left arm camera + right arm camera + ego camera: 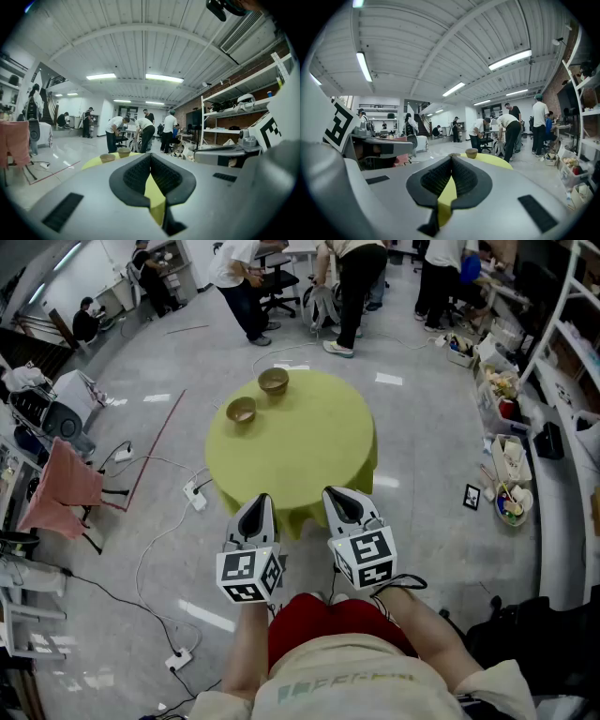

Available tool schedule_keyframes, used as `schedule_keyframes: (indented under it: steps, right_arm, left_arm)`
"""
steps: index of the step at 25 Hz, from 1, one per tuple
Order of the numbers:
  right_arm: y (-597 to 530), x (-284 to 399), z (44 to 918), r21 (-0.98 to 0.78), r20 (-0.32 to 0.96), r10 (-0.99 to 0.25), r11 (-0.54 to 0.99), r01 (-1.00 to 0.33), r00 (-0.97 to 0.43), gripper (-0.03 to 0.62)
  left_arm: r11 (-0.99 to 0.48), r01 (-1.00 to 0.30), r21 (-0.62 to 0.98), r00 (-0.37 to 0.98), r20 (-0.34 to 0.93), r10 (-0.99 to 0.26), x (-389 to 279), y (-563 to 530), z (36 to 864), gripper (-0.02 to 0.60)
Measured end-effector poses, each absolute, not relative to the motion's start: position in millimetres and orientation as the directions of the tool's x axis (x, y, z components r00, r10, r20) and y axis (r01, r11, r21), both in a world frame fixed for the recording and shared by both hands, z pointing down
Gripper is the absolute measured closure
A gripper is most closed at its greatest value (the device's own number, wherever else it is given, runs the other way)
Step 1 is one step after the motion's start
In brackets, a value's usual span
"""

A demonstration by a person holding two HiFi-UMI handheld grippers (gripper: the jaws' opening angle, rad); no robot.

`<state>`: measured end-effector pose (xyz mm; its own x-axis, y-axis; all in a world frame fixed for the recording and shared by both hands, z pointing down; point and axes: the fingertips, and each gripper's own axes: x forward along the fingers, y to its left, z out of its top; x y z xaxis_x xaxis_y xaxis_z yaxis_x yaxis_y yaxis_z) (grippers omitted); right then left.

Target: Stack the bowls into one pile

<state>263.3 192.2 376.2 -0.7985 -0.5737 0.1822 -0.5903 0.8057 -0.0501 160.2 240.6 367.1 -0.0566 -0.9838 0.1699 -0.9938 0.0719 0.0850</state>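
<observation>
The head view shows the near bowl (241,411) and far bowl (274,382) apart on the table (309,456). The right gripper view shows one clearly. Both lie well beyond the left gripper (258,507) and right gripper (342,502) (jaws together, empty).

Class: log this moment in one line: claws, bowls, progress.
left claw shut, empty; right claw shut, empty; near bowl and far bowl apart on yellow table; stacking not started

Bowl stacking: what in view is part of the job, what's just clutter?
Job:
nearer bowl
farther bowl
yellow-green table
left gripper, shut, empty
right gripper, shut, empty

Lying about:
power strip
pink cloth
shelving
people at the back
</observation>
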Motion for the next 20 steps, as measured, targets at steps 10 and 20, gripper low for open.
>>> schedule_keyframes:
  steps: [10,20]
  right_arm:
    - [185.9,276.8,382.1,-0.123,0.205,-0.602,0.767,-0.630,-0.772,0.557]
    - [176.6,280.9,386.1,-0.128,0.228,-0.589,0.771,-0.623,-0.775,0.557]
  left_arm:
    - [0.089,-0.992,0.084,-0.075,0.160,-0.984,155.4,249.5,363.7,0.558]
    - [0.108,-0.991,0.081,-0.094,0.157,-0.983,154.2,240.6,362.0,0.558]
